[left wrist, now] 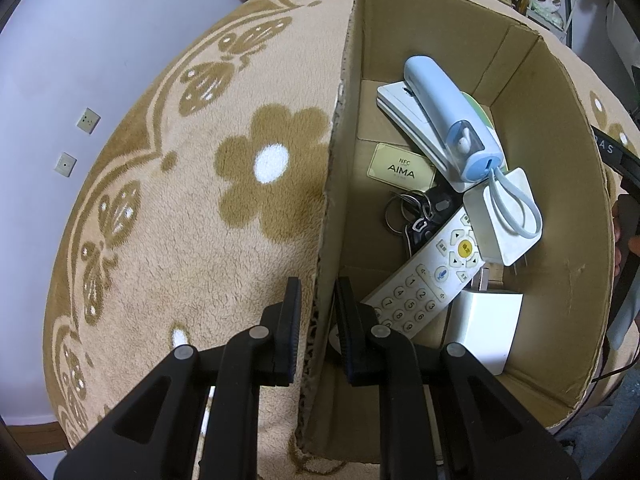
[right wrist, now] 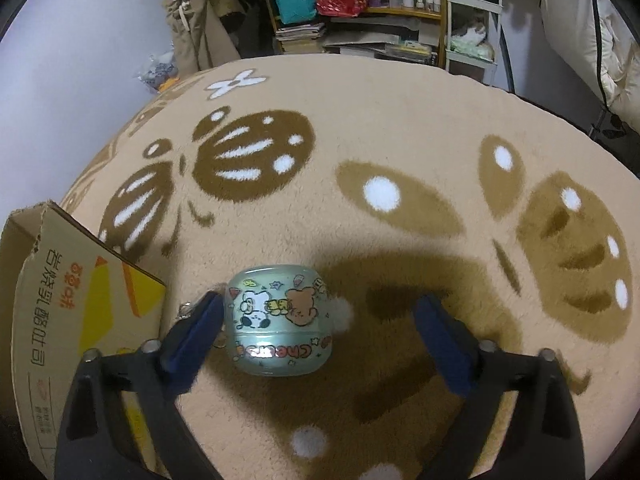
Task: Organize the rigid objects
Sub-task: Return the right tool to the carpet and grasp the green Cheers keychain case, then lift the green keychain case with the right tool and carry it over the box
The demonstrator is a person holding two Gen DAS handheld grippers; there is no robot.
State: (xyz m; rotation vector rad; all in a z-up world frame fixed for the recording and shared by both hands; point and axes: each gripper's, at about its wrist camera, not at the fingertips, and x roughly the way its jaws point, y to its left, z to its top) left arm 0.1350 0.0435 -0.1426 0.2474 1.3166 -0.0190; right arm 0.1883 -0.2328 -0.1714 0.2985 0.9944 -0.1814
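My left gripper [left wrist: 318, 300] is shut on the near left wall of an open cardboard box [left wrist: 340, 128], one finger outside and one inside. The box holds a blue stapler [left wrist: 448, 116], a white remote [left wrist: 424, 280], a white charger cube [left wrist: 484, 324], a white adapter with a cable loop [left wrist: 508, 220], keys [left wrist: 416, 212] and an AIMA card [left wrist: 400, 168]. My right gripper [right wrist: 320, 320] is open around a small green cartoon-printed case [right wrist: 280, 320] lying on the blanket. Its left finger touches the case; the right finger is well apart.
A beige blanket with brown flowers and butterflies [left wrist: 200, 200] covers the surface, also in the right wrist view [right wrist: 400, 140]. The box's printed outer side [right wrist: 72, 320] stands left of the right gripper. Shelves with clutter [right wrist: 360, 8] stand behind.
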